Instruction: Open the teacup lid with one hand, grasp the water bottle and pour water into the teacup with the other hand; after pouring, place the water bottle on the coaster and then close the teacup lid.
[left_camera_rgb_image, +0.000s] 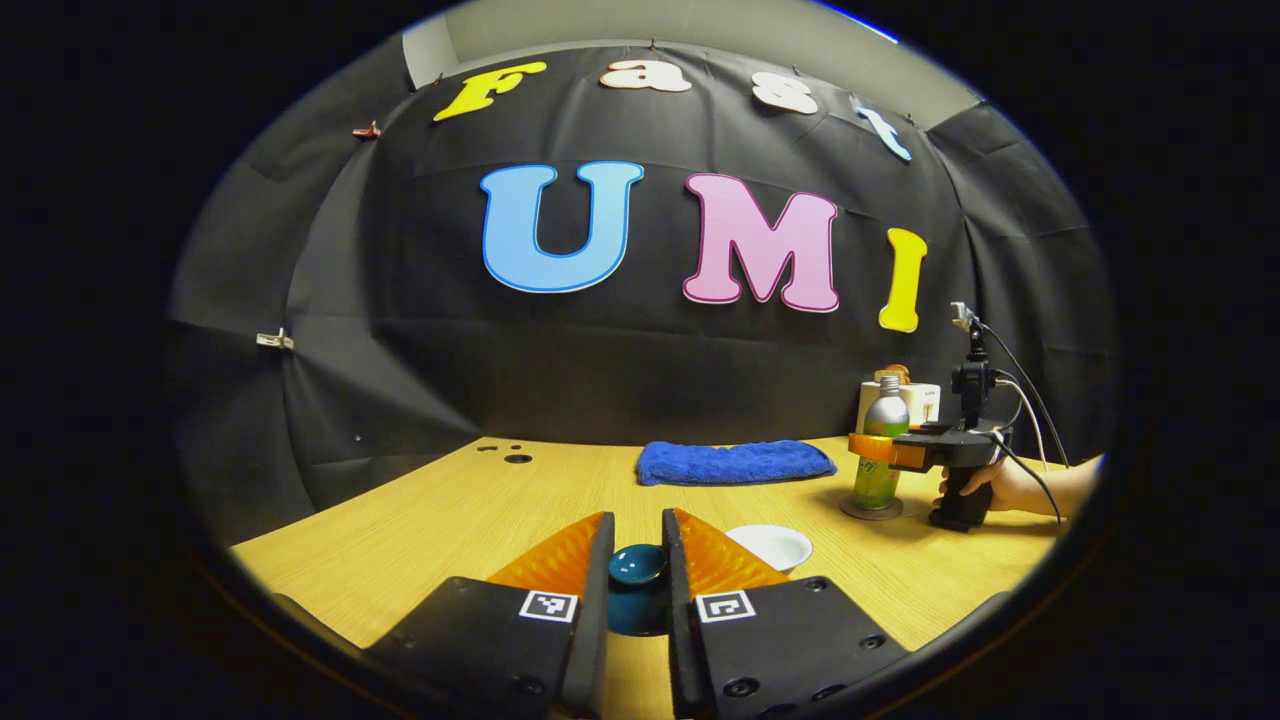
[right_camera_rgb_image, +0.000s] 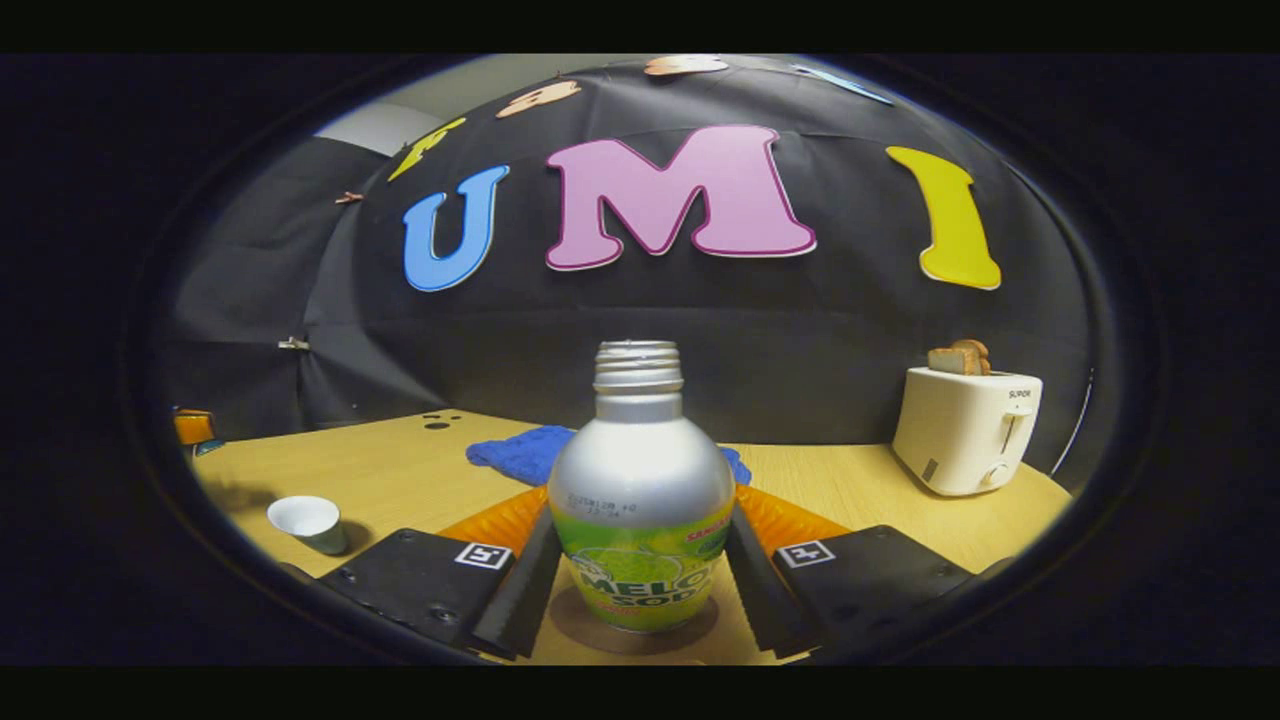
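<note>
Between the fingers of the left hand-held gripper (left_camera_rgb_image: 637, 575) sits the teacup lid (left_camera_rgb_image: 637, 565), a dark teal, rounded piece held with its domed side tilted up toward the camera. Both fingers lie close against its sides, a narrow gap apart, and seem to clamp it. Just right of those fingers the white teacup (left_camera_rgb_image: 772, 546) stands open on the tabletop (left_camera_rgb_image: 420, 530), mouth upward.

Farther right in the left gripper view, the right hand-held gripper (left_camera_rgb_image: 872, 447) reaches in from the side, gripped by a hand (left_camera_rgb_image: 1000, 485), its fingers level with the middle of the water bottle (left_camera_rgb_image: 880, 445). In the right gripper view the right hand-held gripper (right_camera_rgb_image: 640, 560) has its fingers spread wide to either side of the water bottle (right_camera_rgb_image: 640, 500); whether they press on it or merely flank it, I cannot tell. That bottle stands upright, long axis vertical, its uncapped threaded neck pointing straight up, and its base rests on a round dark coaster (right_camera_rgb_image: 600, 625).

Behind the bottle a folded blue cloth (left_camera_rgb_image: 735, 462) lies flat near the back of the tabletop. At the far right stands a white toaster (right_camera_rgb_image: 965, 430) with toast (right_camera_rgb_image: 958, 357) sticking out of its top.
</note>
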